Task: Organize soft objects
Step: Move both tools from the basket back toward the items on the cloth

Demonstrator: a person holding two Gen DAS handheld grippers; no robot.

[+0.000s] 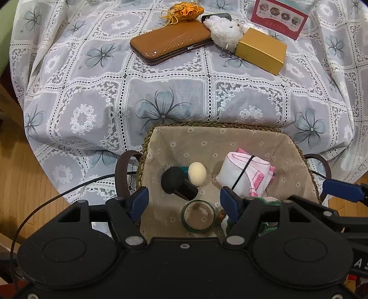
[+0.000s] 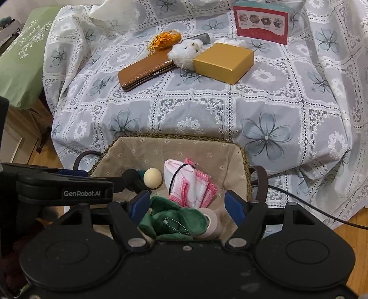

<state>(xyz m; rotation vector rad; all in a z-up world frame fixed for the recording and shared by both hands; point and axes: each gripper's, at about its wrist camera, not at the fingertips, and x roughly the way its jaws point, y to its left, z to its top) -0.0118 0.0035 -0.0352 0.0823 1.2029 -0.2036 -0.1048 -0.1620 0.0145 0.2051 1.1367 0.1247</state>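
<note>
A lined woven basket (image 1: pixel 207 128) (image 2: pixel 174 138) stands at the near edge of the lace-covered table. In it lie a folded white-and-pink cloth (image 1: pixel 246 174) (image 2: pixel 191 184), a cream egg-shaped sponge (image 1: pixel 197 173) (image 2: pixel 153 178), a black brush (image 1: pixel 177 182), a tape roll (image 1: pixel 199 216) (image 2: pixel 211 223) and a green zippered plush pouch (image 2: pixel 174 220). My left gripper (image 1: pixel 184 202) is open and empty above the basket. My right gripper (image 2: pixel 187 204) is open and empty above the green pouch. A white plush toy (image 1: pixel 226 32) (image 2: pixel 187 54) and an orange fabric pouch (image 1: pixel 186 11) (image 2: pixel 166 39) lie at the far side.
A brown wallet (image 1: pixel 171 42) (image 2: pixel 147 71), a gold box (image 1: pixel 261 50) (image 2: pixel 224 62) and a red-and-teal box (image 1: pixel 279 17) (image 2: pixel 262 23) lie at the back of the table. A green bag (image 2: pixel 23 69) sits at left. Wooden floor (image 1: pixel 23 161) lies below.
</note>
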